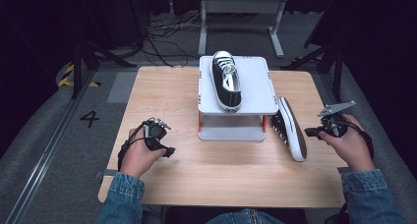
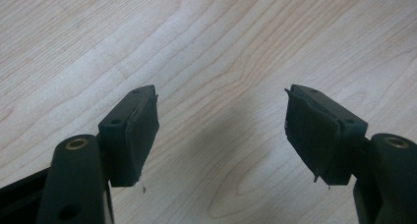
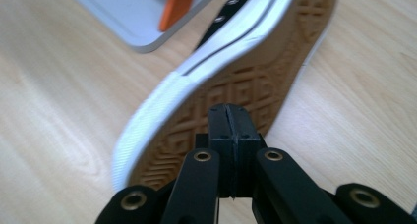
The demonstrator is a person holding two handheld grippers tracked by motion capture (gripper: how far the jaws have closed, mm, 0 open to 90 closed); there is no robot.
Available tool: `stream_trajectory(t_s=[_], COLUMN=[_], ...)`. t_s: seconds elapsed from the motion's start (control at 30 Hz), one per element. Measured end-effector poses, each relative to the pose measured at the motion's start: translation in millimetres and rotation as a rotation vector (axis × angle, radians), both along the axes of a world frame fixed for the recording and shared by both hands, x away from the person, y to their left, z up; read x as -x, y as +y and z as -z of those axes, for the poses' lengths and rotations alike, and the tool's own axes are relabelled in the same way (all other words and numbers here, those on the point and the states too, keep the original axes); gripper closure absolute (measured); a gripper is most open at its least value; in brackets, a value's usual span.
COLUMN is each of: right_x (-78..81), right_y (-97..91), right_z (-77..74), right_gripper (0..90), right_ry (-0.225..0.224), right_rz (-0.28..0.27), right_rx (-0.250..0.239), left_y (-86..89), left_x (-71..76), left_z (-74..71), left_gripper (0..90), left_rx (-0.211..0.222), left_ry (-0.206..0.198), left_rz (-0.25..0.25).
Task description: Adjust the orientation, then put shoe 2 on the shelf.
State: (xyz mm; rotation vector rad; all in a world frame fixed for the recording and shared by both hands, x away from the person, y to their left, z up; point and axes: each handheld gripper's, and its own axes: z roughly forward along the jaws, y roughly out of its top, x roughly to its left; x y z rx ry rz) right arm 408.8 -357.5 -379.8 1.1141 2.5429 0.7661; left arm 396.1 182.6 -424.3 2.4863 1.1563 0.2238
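Beside the tipped sneaker (image 1: 290,128), right tongs (image 1: 311,132) pressed closed, empty; left tongs (image 1: 167,152) agape, low.

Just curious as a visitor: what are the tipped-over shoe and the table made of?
The shoe on its side looks like black canvas with a white rubber sidewall and a tan, matte rubber sole, moulded in a geometric tread. The table shows pale wood grain, smooth; it may be laminate.
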Motion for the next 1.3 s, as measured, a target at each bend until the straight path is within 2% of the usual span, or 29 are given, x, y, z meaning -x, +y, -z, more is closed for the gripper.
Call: stream_trajectory(t_s=[0.03, 0.13, 0.23, 0.33, 0.4, 0.43, 0.53, 0.67, 0.7, 0.73, 0.83, 0.97, 1.07, 1.13, 1.17, 1.3], right_x=[1.5, 2.4, 0.2, -2.4, -5.4, -7.3, -7.8, -7.4, -8.4, -8.4, -8.0, -7.0, -7.0, -6.7, -6.1, -5.6], right_y=[8.3, 16.4, 27.8, 33.2, 38.6, 40.0, 38.5, 30.5, 22.4, 22.4, 5.0, -8.2, -26.6, -31.4, -38.6, -46.8], right_z=[-2.4, -4.4, -6.2, -4.7, 0.3, 2.6, 1.4, -2.5, -3.4, -3.4, -5.6, -7.7, -8.6, -8.3, -7.1, -4.9], right_gripper=[90.0, 90.0, 90.0, 90.0, 90.0, 90.0, 90.0, 90.0, 90.0, 90.0, 90.0, 90.0, 90.0, 90.0, 90.0, 90.0], right_ry=[0.009, 0.007, 0.002, -0.002, 0.007, 0.028, 0.017, -0.011, -0.014, -0.014, -0.03, -0.046, -0.056, -0.062, -0.074, -0.08], right_rz=[-0.022, -0.049, -0.091, -0.104, -0.114, -0.118, -0.111, -0.071, -0.052, -0.052, -0.006, 0.034, 0.097, 0.116, 0.148, 0.181], right_rx=[0.012, 0.019, 0.0, 0.004, 0.025, 0.009, 0.011, 0.009, -0.02, -0.02, -0.054, -0.045, -0.042, -0.038, -0.028, -0.021], left_y=[0.3, 1.5, 2.6, 3.2, 4.5, 4.3, 4.5, 3.2, 2.9, 2.9, 2.9, 2.2, 1.1, 0.5, -0.3, -4.7], left_x=[0.3, 1.4, 2.7, 3.1, 3.2, 4.0, 5.5, 6.0, 6.3, 6.1, 5.7, 4.4, 4.2, 3.9, 3.3, 2.2], left_z=[-0.3, -1.2, 0.4, 2.0, 1.3, 1.6, 2.9, 2.2, 2.0, 1.7, 2.2, 2.9, 2.9, 2.8, 3.5, 3.6], left_gripper=[29.4, 29.4, 29.5, 29.5, 29.5, 29.4, 29.8, 29.9, 29.9, 29.9, 29.8, 29.8, 29.8, 29.8, 29.8, 29.8], left_rx=[-0.002, 0.002, 0.001, 0.006, -0.002, 0.003, -0.007, -0.003, 0.001, -0.001, -0.003, -0.002, 0.002, -0.001, -0.003, -0.005], left_ry=[-0.005, -0.009, -0.001, 0.005, -0.002, -0.001, -0.004, -0.011, -0.01, -0.011, -0.003, -0.005, -0.004, -0.003, -0.001, 0.003], left_rz=[0.002, -0.009, -0.01, -0.013, -0.014, -0.019, -0.007, -0.006, -0.007, -0.002, -0.008, 0.001, 0.005, 0.005, 0.009, 0.018])
